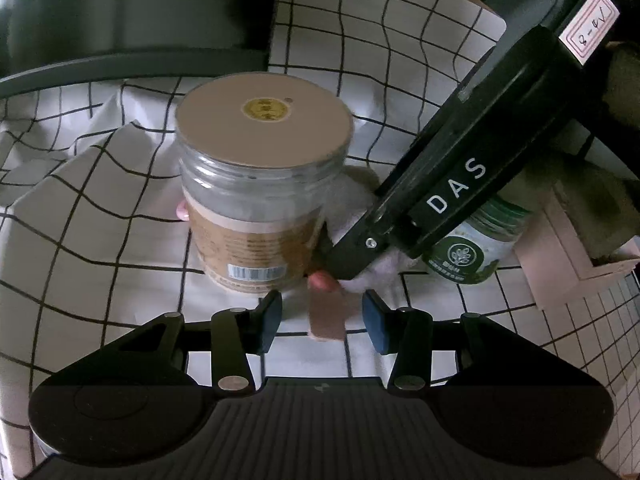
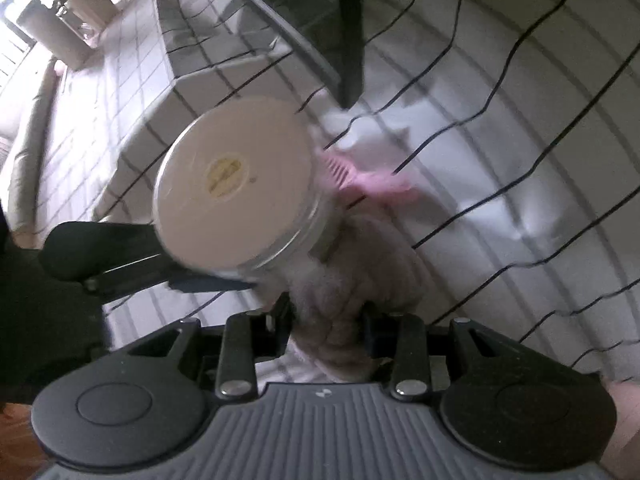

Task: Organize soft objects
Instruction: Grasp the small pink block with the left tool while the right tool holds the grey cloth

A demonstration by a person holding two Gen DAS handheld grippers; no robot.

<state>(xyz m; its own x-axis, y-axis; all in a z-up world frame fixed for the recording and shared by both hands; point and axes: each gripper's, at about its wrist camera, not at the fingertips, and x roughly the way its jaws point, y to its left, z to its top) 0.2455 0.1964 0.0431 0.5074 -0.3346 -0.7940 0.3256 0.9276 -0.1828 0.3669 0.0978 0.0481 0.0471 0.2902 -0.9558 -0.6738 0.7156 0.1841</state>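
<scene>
A pale fluffy soft toy [image 2: 340, 300] with pink parts [image 2: 372, 184] lies on the checked cloth [image 1: 100, 216]. My right gripper [image 2: 326, 330] is shut on the toy's body; in the left wrist view it reaches down from the upper right [image 1: 432, 204] onto the toy [image 1: 376, 272]. A clear jar with a tan lid [image 1: 264, 120] stands right beside the toy and also shows in the right wrist view [image 2: 234, 184]. My left gripper [image 1: 322, 322] is open just in front of the jar and toy, with a tan tag [image 1: 328, 320] between its pads.
A green-labelled jar [image 1: 476, 248] stands to the right, behind my right gripper. A pink cardboard box [image 1: 568, 248] sits at the far right. A dark bin [image 1: 132, 12] stands at the back left. The cloth is rumpled on the left.
</scene>
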